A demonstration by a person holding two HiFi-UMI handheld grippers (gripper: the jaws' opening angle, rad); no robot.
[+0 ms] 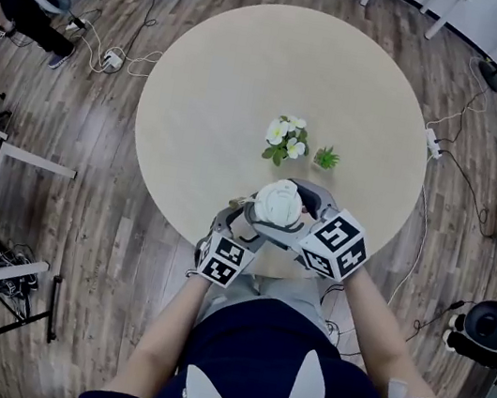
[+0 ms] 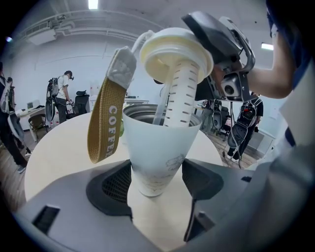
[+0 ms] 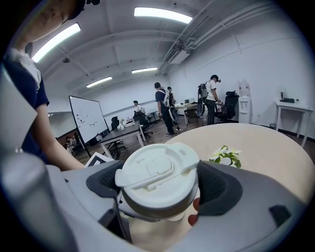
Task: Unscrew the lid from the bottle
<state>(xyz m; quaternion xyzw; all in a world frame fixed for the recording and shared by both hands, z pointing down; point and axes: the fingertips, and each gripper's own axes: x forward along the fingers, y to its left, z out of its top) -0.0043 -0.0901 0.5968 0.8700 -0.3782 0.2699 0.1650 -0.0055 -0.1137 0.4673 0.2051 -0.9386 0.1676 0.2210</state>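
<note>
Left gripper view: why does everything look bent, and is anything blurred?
Left gripper view: wide-angle lens bows the table, corners go black, bottle is sharp. Right gripper view: same bowing, ceiling lights glare, lid sharp. Head view: floorboards curve.

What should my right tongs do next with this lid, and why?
Probably raise the lid straight up a bit. The right tongs hold it tilted above the bottle, which the left tongs clamp, but its perforated tube reaches down inside the mouth.
</note>
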